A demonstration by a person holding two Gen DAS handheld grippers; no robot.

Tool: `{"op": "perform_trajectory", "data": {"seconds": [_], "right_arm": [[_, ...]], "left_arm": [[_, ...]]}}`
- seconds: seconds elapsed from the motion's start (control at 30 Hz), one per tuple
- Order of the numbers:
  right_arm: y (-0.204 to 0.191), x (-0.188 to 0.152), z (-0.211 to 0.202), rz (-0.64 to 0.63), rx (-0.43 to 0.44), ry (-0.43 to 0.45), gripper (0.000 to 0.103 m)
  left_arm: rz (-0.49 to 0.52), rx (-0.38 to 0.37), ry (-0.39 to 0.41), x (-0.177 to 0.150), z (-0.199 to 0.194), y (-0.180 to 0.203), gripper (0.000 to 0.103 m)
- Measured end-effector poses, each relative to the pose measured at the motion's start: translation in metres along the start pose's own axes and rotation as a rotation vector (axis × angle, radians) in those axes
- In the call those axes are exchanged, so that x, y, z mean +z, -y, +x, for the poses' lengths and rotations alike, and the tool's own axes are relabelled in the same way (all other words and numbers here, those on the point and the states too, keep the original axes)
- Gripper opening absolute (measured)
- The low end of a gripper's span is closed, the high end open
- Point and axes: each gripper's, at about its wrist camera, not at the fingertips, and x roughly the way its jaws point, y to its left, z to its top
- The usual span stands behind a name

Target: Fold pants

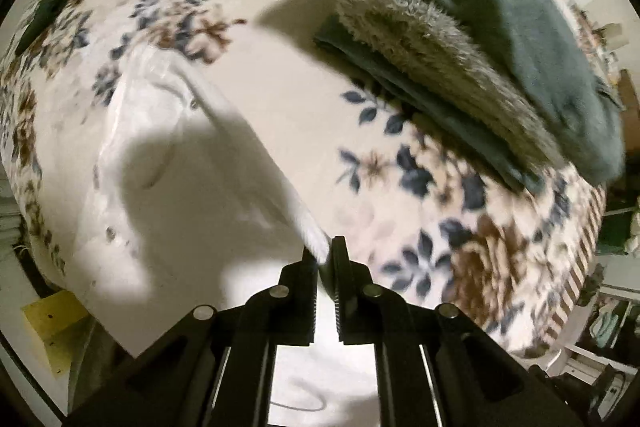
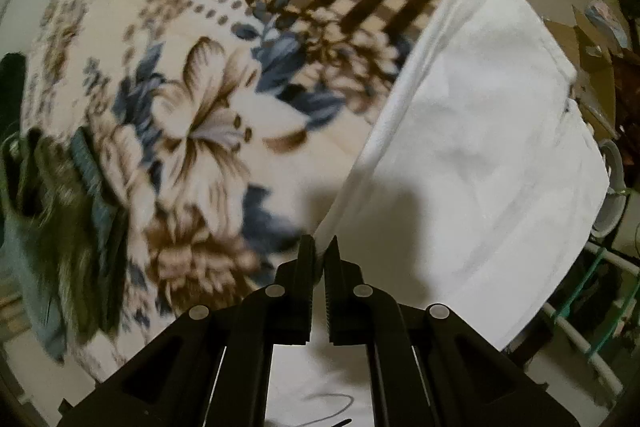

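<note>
Left claw: left gripper (image 1: 325, 251) has its black toothed fingers nearly pressed together, pinching a white edge of the pants right at the tips
Right claw: right gripper (image 2: 319, 251) is pretty much the same, fingers drawn close with only a thin gap, nipping the white cloth edge where it meets the tips
Pants: white pants (image 1: 172, 163) lie spread on the bed; in the left wrist view they run from upper left down to the fingers, with a small button and what looks like a pocket seam showing
Pants, other side: in the right wrist view the white pants (image 2: 480, 131) fill the right half, a long seamed edge running diagonally up from the fingers, far end reaching toward the checked border
Bedding: floral blanket (image 1: 420, 187), cream with blue and brown flowers, sits under everything; a brown checked band runs along its edge
Other clothes: grey-green garment with fuzzy lining (image 1: 460, 39) lies on the blanket upper right in the left view, well apart from the pants; it also shows at the left edge of the right view, very blurred
Shadows: dark shadows fall across the white cloth in both views
Sharpness: both shots are motion-blurred, especially the blanket print
</note>
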Motion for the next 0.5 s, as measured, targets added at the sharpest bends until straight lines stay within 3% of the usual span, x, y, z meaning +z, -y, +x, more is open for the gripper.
{"op": "perform_trajectory", "data": {"seconds": [0.03, 0.23, 0.37, 0.5], "right_arm": [[0.008, -0.008, -0.006, -0.013, 0.014, 0.003, 0.005], [0.062, -0.054, -0.033, -0.091, 0.059, 0.01, 0.005], [0.112, -0.087, -0.034, -0.118, 0.065, -0.006, 0.005], [0.154, -0.114, -0.014, -0.141, 0.042, -0.035, 0.005]], "left_arm": [[-0.006, -0.015, 0.015, -0.011, -0.013, -0.01, 0.005], [-0.029, -0.029, 0.056, -0.116, 0.004, -0.032, 0.004], [-0.044, -0.005, 0.033, -0.162, 0.015, -0.066, 0.004], [-0.077, 0.033, -0.025, -0.194, 0.051, -0.096, 0.004]]}}
